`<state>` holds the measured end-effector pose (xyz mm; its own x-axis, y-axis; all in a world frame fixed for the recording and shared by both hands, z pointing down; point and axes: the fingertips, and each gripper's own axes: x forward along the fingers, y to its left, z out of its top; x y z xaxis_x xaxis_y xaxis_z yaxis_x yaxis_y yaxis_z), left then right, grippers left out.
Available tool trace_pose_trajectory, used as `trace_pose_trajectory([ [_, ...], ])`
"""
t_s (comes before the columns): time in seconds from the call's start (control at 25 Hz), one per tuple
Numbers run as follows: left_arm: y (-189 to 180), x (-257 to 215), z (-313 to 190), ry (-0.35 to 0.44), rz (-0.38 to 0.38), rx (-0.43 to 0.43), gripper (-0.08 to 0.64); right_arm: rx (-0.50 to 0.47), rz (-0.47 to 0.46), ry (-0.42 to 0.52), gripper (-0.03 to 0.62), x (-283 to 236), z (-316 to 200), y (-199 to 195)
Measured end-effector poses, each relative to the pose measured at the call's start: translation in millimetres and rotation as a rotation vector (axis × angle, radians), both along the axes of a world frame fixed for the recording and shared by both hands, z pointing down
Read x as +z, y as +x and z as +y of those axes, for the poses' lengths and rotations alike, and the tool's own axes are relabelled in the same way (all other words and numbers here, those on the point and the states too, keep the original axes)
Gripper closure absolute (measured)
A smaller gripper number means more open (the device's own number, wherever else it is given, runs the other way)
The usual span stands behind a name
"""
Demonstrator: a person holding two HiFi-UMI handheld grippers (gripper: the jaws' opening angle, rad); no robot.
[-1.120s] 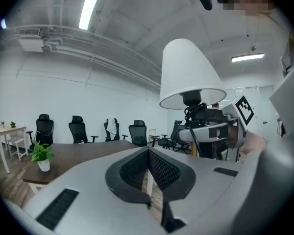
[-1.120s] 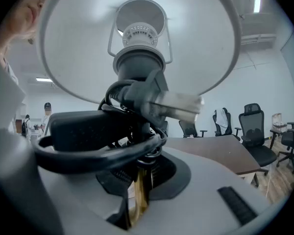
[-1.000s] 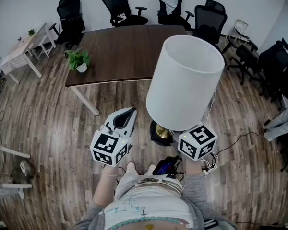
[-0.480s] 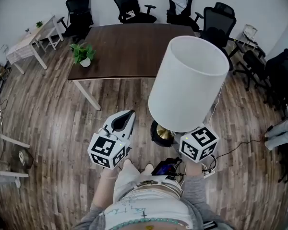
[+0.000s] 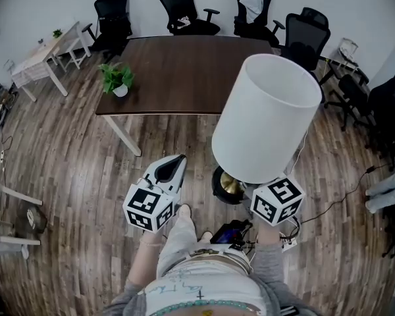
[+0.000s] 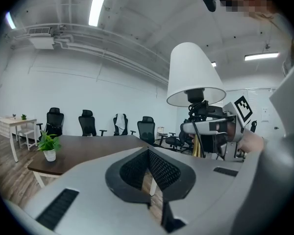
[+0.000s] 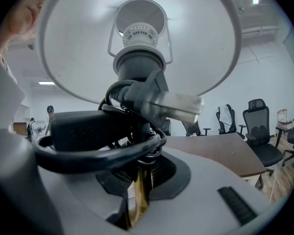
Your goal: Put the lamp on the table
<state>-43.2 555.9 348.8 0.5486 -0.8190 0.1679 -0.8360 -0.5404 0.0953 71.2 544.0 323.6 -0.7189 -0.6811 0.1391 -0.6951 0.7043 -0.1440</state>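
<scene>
Lamp [image 5: 266,117] upright, stem pinched by right gripper [image 7: 139,185] fingers; tabletop [image 5: 178,71] near edge straight ahead. Left gripper [image 5: 172,166] fingers pressed together, empty.

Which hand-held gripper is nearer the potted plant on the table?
Left. The left hand-held gripper, shut and empty, is short of the table on the side of the potted plant; the right hand-held gripper, holding the lamp by its stem, is farther to the right.
</scene>
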Motion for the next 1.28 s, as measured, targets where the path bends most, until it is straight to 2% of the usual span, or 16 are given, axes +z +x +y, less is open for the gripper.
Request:
trace_pose_trajectory([
  [0.8, -27.1, 1.6, -131.1, 0.008, 0.0, 0.173, 0.549, 0.103, 0.012, 0.011, 0.541, -1.5, -116.6, -48.0],
  [1.28, -57.8, 11.4, -174.0, -0.011, -0.014, 0.227, 0.548, 0.154, -0.004, 0.017, 0.541, 1.7, -163.3, -76.3],
])
